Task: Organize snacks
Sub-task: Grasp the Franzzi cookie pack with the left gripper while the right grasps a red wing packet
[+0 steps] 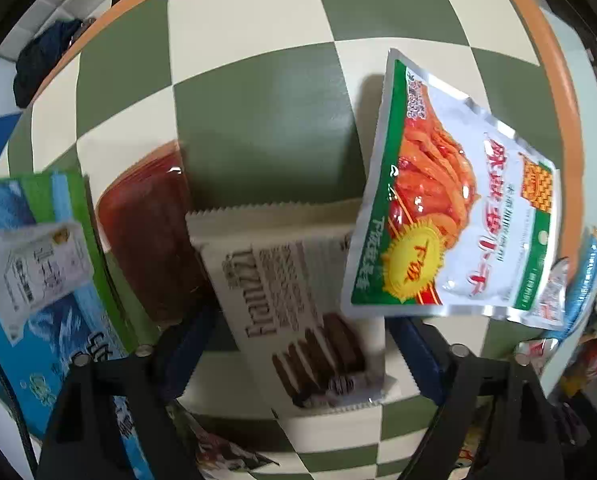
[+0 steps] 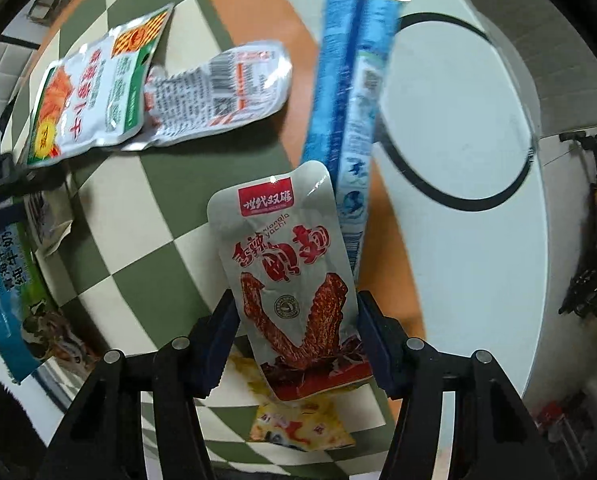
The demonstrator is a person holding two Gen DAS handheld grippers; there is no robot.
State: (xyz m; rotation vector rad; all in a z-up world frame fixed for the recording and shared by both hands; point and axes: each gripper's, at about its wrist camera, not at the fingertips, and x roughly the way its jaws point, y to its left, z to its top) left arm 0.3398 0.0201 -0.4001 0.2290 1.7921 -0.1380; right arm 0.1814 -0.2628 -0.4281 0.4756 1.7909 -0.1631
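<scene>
My left gripper (image 1: 298, 344) is open above the cream Franzzi biscuit pack (image 1: 294, 304), which lies flat between its blue pads. A pickled-vegetable pouch (image 1: 450, 216) lies to its right and a red sausage pack (image 1: 146, 232) to its left. My right gripper (image 2: 294, 340) is open, its pads either side of a silver duck-wing pouch (image 2: 290, 280); whether they touch it I cannot tell. A yellow snack packet (image 2: 298, 424) lies under the pouch. A long blue biscuit sleeve (image 2: 350, 108) lies beyond it.
The checked green-and-cream cloth (image 1: 258, 120) with an orange border covers the table. A blue-green milk carton (image 1: 38, 264) lies at the left. A crumpled silver pouch (image 2: 218, 92) lies beside the pickled-vegetable pouch (image 2: 94, 84). A white round surface (image 2: 458, 120) is at the right.
</scene>
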